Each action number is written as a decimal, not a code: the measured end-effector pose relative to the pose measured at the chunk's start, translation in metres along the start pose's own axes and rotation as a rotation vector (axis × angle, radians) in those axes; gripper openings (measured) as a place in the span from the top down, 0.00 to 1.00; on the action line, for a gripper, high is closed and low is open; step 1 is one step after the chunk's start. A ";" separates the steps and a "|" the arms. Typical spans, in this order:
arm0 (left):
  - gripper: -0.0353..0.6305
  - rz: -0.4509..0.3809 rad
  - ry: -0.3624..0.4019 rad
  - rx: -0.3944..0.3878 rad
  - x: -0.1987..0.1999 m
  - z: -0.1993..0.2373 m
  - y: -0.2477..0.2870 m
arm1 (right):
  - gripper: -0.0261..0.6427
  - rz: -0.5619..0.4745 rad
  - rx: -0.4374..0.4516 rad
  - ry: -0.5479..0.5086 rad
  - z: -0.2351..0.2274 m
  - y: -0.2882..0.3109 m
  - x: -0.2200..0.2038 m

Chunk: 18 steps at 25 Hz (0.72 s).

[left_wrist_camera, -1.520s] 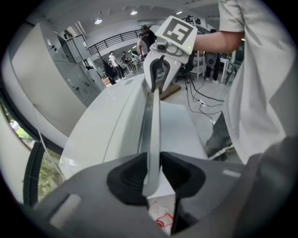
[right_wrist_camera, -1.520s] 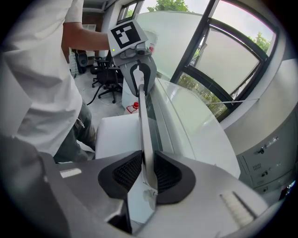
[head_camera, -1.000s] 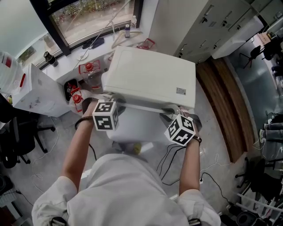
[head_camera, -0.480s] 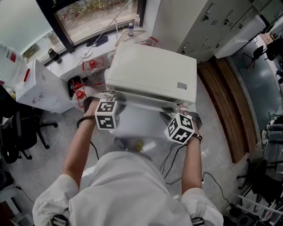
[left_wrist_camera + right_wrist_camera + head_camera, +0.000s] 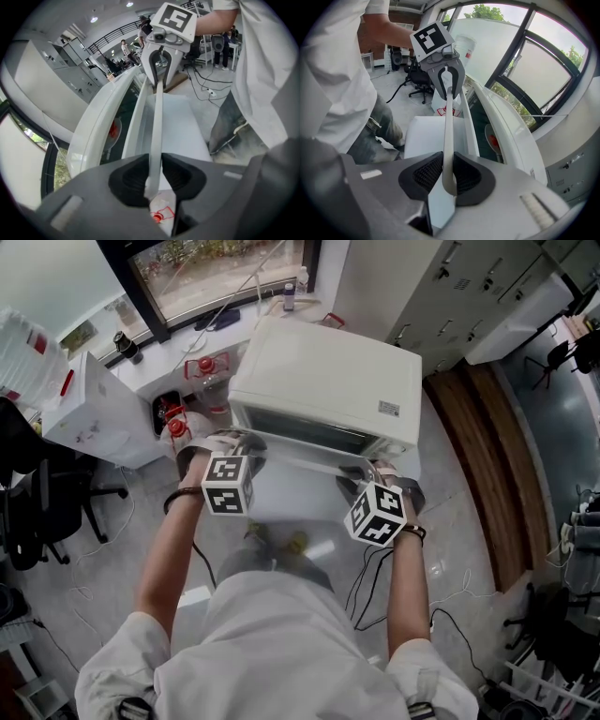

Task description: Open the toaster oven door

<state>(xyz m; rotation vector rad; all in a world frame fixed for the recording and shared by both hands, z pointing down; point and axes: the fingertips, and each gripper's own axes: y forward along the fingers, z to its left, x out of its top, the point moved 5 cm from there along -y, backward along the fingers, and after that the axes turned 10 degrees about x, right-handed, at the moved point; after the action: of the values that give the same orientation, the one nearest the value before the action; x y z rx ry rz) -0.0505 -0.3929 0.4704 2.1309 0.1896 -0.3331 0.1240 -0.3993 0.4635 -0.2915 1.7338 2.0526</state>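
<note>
Because the handle (image 5: 157, 117) is a long white bar running across the top edge of the door (image 5: 482, 137), I hold it at both ends rather than in the middle. My left gripper (image 5: 154, 176) is at the left end and my right gripper (image 5: 447, 178) at the right. Both are clamped on the bar, with the dark pads pressing it from either side and nothing else between them. Each gripper's camera looks straight along the bar to the other gripper at its far end, so I judge the two are lined up on the same rod.

The toaster oven (image 5: 328, 371) sits on a white stand (image 5: 281, 507) below the window, its front facing me. The door is partly open: its top edge leans out from the oven's front, and from above a dark strip of the inside shows behind it. The glass pane hangs between my two grippers, and I take the hinge to be along its bottom edge.

I hold two-handed to spread the pull evenly, so the door swings down square instead of twisting on its hinges. Both grippers point steeply down, which suits a bar that has to travel outward and downward in an arc.

I reckon the job is well begun but not done, as the door has yet to drop towards level. My worry is dragging the whole oven forward on the stand, so the pull should follow the arc and not come straight at me.
</note>
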 end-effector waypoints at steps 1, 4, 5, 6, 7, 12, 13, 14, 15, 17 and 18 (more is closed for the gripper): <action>0.82 -0.001 -0.001 0.007 0.000 -0.002 -0.001 | 0.85 0.002 -0.011 -0.011 0.003 0.001 0.000; 0.82 -0.007 -0.004 0.046 -0.001 -0.004 -0.001 | 0.85 -0.005 -0.039 -0.023 0.008 0.002 0.000; 0.82 -0.010 -0.006 0.053 -0.002 -0.005 -0.001 | 0.85 -0.007 -0.046 -0.021 0.009 0.002 0.000; 0.82 -0.015 -0.008 0.055 -0.003 -0.006 -0.001 | 0.85 -0.007 -0.052 -0.021 0.010 0.002 0.000; 0.82 -0.020 -0.011 0.054 -0.003 -0.007 -0.001 | 0.85 -0.006 -0.058 -0.021 0.011 0.003 0.000; 0.82 -0.047 -0.005 0.074 -0.007 -0.013 -0.002 | 0.85 -0.007 -0.088 -0.015 0.016 0.007 0.001; 0.82 -0.051 -0.001 0.081 -0.007 -0.015 -0.002 | 0.85 0.003 -0.095 -0.016 0.018 0.009 0.001; 0.82 -0.055 0.004 0.087 -0.008 -0.017 -0.003 | 0.85 0.014 -0.100 -0.016 0.020 0.010 0.001; 0.82 -0.059 0.008 0.092 -0.009 -0.020 -0.003 | 0.85 0.022 -0.104 -0.014 0.023 0.011 0.002; 0.82 -0.072 0.007 0.093 -0.011 -0.026 -0.004 | 0.85 0.031 -0.108 -0.006 0.029 0.014 0.003; 0.82 -0.080 0.005 0.090 -0.011 -0.030 -0.005 | 0.85 0.033 -0.111 -0.004 0.033 0.015 0.003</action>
<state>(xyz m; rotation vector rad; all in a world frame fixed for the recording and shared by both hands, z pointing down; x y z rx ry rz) -0.0578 -0.3653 0.4852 2.2174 0.2674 -0.3898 0.1185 -0.3688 0.4817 -0.2942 1.6355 2.1760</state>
